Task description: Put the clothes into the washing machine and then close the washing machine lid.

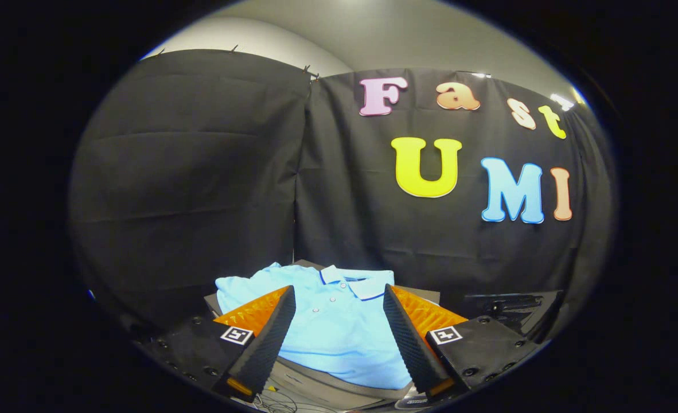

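A light blue polo shirt (333, 327) lies folded flat, collar pointing away from me, on a dark surface (310, 265) whose far corner shows beyond the collar. My gripper (339, 298) hovers over the shirt with its fingers spread wide and nothing between them. The left finger (264, 338) sits over the shirt's left sleeve side and the right finger (410, 338) over its right edge. Whether the fingertips touch the cloth I cannot tell.
Black cloth walls close the booth right behind the shirt and to the left. A dark boxy object (514, 312) stands to the right of the shirt. Below the near edge of the dark surface some thin cables (279, 404) lie on a pale floor.
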